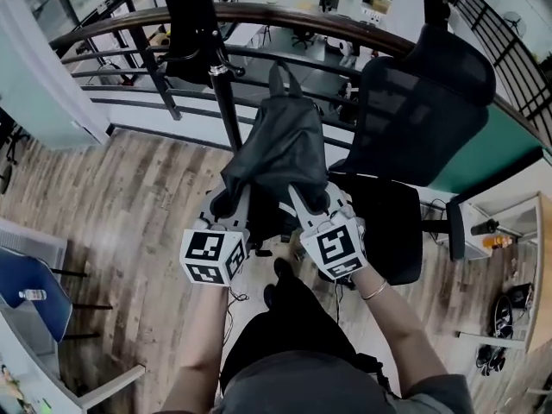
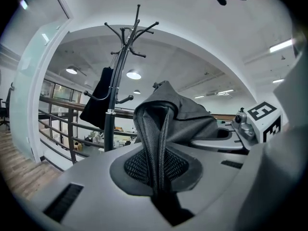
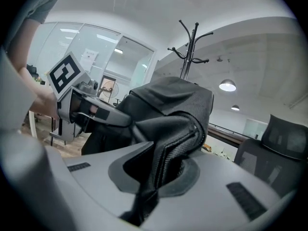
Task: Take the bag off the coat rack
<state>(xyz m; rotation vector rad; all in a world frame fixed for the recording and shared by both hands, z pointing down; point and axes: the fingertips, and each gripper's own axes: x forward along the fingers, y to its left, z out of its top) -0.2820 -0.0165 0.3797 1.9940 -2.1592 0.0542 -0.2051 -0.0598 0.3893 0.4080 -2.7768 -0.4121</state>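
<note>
1. While both tongs grip it, the bag (image 1: 280, 149) shows in the head view as a dark bundle stretching away from them toward 12 o'clock. Its long axis runs from the pinched near edge out to the carry loop at the far end. The left gripper (image 1: 226, 201) has the near left corner and the right gripper (image 1: 321, 198) the near right, so neither hand is nearer. The coat rack (image 1: 226, 102) pole stands at the bag's 10 o'clock, and from here I cannot tell whether they touch. A second dark bag (image 1: 185, 24) hangs on the rack, and an office chair (image 1: 423, 110) sits at 2 o'clock.

2. From the left gripper view, this gripper's jaws are nearly together, clamped on a fold of mesh fabric (image 2: 156, 148). The fold rises toward 12 o'clock into the bag's body. The rack stands at 11 o'clock, apart from the held bag, with the second bag on a lower hook. The right gripper shows at 3 o'clock.

3. From the right gripper view, the jaws are narrow and bite a padded seam (image 3: 168, 148), with the bag bulking at 12 o'clock. The rack's top hooks rise behind it and none carries this bag. The left gripper is at 10 o'clock. I judge the bag free of the rack. The coming move depends on drawing it toward the person, away from the pole, with both hands moving together so the far loop does not snag.
</note>
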